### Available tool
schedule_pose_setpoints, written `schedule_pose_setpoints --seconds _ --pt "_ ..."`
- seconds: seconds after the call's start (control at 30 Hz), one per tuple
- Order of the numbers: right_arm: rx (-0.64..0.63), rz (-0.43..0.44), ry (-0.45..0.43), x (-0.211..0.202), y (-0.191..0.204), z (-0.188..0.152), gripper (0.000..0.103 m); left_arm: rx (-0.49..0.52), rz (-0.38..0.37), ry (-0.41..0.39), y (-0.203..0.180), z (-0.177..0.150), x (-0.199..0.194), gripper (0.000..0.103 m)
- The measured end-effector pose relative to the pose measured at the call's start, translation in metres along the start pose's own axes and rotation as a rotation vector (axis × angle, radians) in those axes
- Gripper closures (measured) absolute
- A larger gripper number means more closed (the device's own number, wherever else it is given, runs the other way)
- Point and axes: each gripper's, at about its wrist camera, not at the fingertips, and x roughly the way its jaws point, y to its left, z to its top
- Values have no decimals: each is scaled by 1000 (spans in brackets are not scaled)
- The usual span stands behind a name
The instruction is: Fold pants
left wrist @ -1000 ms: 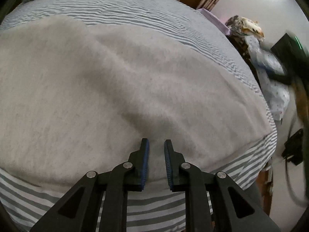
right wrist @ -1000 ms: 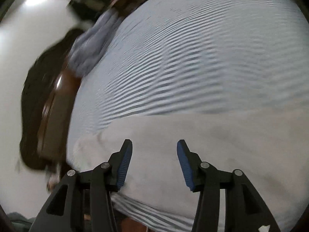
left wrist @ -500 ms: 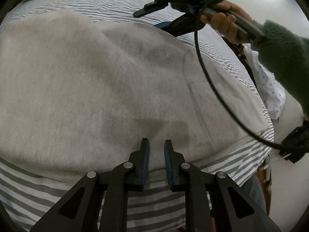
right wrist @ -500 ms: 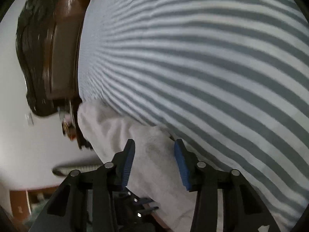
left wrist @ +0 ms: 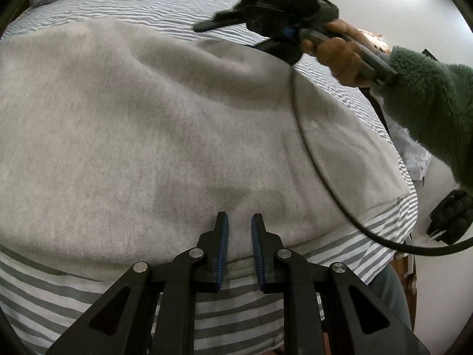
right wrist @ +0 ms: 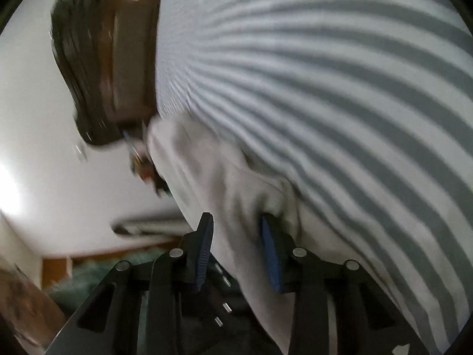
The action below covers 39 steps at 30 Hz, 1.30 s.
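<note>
Two grippers on grey pants (left wrist: 165,136) spread across striped bed (left wrist: 207,310). Right gripper (right wrist: 236,230), jaws just closing, far-edge fabric bunched between them. Left gripper (left wrist: 239,224) over near edge, narrow gap, holding nothing. Fold probably runs far edge toward near.

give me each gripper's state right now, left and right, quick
Left gripper: narrow gap, nothing gripped, above the grey pants.
Right gripper: jaws have just been closing around a bunched edge of the pants; a firm pinch cannot be told.
</note>
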Motion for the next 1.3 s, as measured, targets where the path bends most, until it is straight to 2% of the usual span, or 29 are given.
schedule_pose_setpoints --seconds 0.13,0.17,0.23,0.3,0.37,0.4,0.47,0.6,0.63,0.67,0.7,0.8,0.87,0.93,1.0,1.07,1.1,1.13,1.2,1.3 --pt "36 7 -58 -1 -4 4 70 56 102 -60 -6 13 -13 85" --pt "46 -12 -67 0 -5 3 73 71 144 -85 -5 19 -17 84" --pt "34 -96 -83 -8 -5 -1 94 79 185 -115 -2 29 -21 84" --pt "13 -145 -115 -9 4 -11 94 77 241 -129 8 37 -20 84" --pt "-31 -182 -155 -11 21 -17 95 47 279 -98 20 37 -13 85" --pt "-50 -189 -181 -15 28 -20 95 16 283 -82 27 35 -10 85" --pt "-93 -155 -288 -32 45 -29 96 -15 253 -104 34 27 -12 85" --pt "-76 -175 -419 -53 47 -18 102 57 310 -104 24 19 -9 85" --pt "-70 -196 -428 -54 46 -14 102 65 318 -106 23 17 -8 85" --pt "-77 -283 -416 -50 44 -7 102 71 324 -106 22 15 -8 85" --pt "-75 -309 -403 -44 42 -3 99 69 322 -104 22 15 -8 85" --pt "-9 -272 -330 -34 26 1 95 24 287 -105 30 15 -10 85" --pt "-17 -305 -323 -39 24 -5 87 22 281 -106 33 15 -10 85" --pt "-24 -280 -288 -40 20 -8 67 30 290 -109 33 15 -11 85" --pt "-49 -323 -268 -34 19 -6 58 43 303 -111 31 15 -10 85" --pt "-80 -327 -225 -18 24 -1 63 52 312 -109 28 14 -12 85" --pt "-133 -355 -211 -9 31 0 84 54 313 -107 28 14 -12 85" --pt "-169 -404 -196 -6 32 -4 88 53 312 -105 27 13 -11 85" --pt "-182 -486 -208 2 35 -2 91 54 309 -104 26 12 -13 85" --pt "-169 -531 -249 3 32 -3 95 58 312 -107 24 14 -14 85"
